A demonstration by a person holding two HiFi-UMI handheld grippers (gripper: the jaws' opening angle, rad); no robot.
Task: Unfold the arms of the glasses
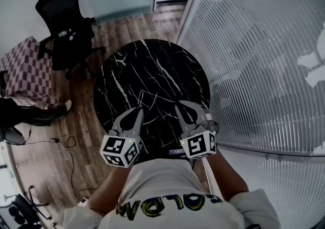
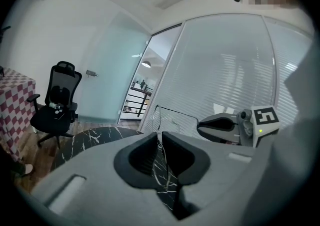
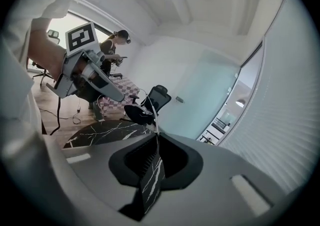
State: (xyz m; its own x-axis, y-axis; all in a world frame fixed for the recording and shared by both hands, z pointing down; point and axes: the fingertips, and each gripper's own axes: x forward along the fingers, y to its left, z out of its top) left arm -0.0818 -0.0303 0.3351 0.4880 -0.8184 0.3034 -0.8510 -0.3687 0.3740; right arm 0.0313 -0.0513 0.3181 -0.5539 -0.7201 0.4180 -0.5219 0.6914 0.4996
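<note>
The left gripper (image 1: pixel 138 112) and the right gripper (image 1: pixel 181 107) are each pinched shut on the thin wire-frame glasses (image 2: pixel 158 122), which hang above the 6 o'clock part of the round black marble worktop (image 1: pixel 152 65). They look light, springy and easily bent, so hold them near the hinges. Their long axis seems to run from 9 to 3 o'clock.

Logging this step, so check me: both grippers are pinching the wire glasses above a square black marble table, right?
Not quite: the table is round, not square, as the head view shows. The rest holds: the left gripper and the right gripper both pinch the wire glasses above it.
</note>
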